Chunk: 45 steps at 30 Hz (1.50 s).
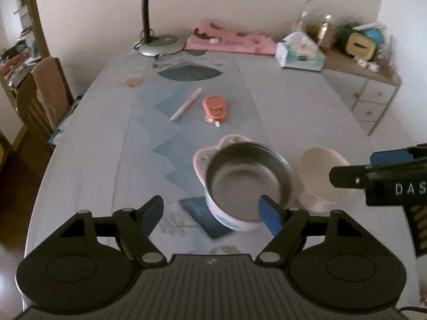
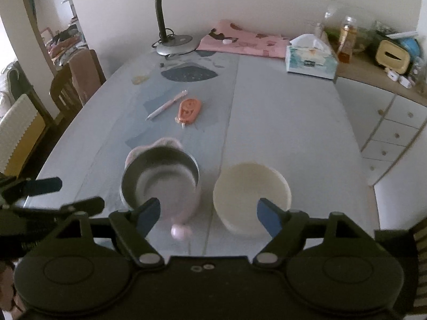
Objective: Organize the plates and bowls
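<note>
A steel bowl sits inside a pink bowl with a scalloped rim on the table. It also shows in the right wrist view. A cream bowl stands just right of it, seen too in the right wrist view. My left gripper is open, its right finger over the steel bowl's near rim. My right gripper is open, hovering just before the cream bowl, its jaws wide apart. The right gripper's fingers enter the left wrist view at the right.
A pen and an orange tape dispenser lie mid-table. A desk lamp, a pink cloth and a tissue box are at the far end. Chairs stand left, a drawer cabinet right.
</note>
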### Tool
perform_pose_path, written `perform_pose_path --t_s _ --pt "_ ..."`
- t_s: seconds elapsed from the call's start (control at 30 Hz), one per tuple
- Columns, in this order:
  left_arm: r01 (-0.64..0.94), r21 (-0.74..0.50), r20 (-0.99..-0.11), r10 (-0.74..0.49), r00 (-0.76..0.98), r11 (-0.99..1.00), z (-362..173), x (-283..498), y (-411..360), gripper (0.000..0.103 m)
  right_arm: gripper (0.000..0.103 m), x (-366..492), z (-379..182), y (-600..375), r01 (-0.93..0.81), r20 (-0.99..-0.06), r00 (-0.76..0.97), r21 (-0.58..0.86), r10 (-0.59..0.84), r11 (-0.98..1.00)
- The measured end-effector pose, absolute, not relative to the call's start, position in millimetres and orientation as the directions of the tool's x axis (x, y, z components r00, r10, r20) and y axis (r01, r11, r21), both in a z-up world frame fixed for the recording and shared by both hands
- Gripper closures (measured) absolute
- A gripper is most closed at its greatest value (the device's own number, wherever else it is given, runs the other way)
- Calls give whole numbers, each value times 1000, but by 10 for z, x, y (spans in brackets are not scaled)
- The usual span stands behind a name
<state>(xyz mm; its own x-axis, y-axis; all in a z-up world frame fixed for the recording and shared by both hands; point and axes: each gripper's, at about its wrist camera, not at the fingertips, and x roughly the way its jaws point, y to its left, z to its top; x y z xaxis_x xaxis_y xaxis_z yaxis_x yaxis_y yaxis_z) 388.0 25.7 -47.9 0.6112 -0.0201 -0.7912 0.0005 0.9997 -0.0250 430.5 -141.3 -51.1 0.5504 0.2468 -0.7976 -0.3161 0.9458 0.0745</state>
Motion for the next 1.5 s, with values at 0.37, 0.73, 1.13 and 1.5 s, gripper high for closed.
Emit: perform_pose_path --t_s 0.37,0.73,1.13,1.5 --pt "-79 -42 -840 7 543 996 -870 4294 381 25 38 5072 -925 -1096 -346 -848 470 80 246 935" --pt "-86 -75 -865 -22 501 993 -1146 4422 384 38 61 5336 -1227 -933 -377 -875 404 106 267 920" --pt "-73 -92 -879 -47 474 993 -1205 4461 315 76 88 5325 -1333 -945 -404 -883 376 117 281 907" --pt "-62 -49 -886 -15 463 997 -1166 4390 207 91 98 5227 -1301 -968 -403 -878 402 86 260 911"
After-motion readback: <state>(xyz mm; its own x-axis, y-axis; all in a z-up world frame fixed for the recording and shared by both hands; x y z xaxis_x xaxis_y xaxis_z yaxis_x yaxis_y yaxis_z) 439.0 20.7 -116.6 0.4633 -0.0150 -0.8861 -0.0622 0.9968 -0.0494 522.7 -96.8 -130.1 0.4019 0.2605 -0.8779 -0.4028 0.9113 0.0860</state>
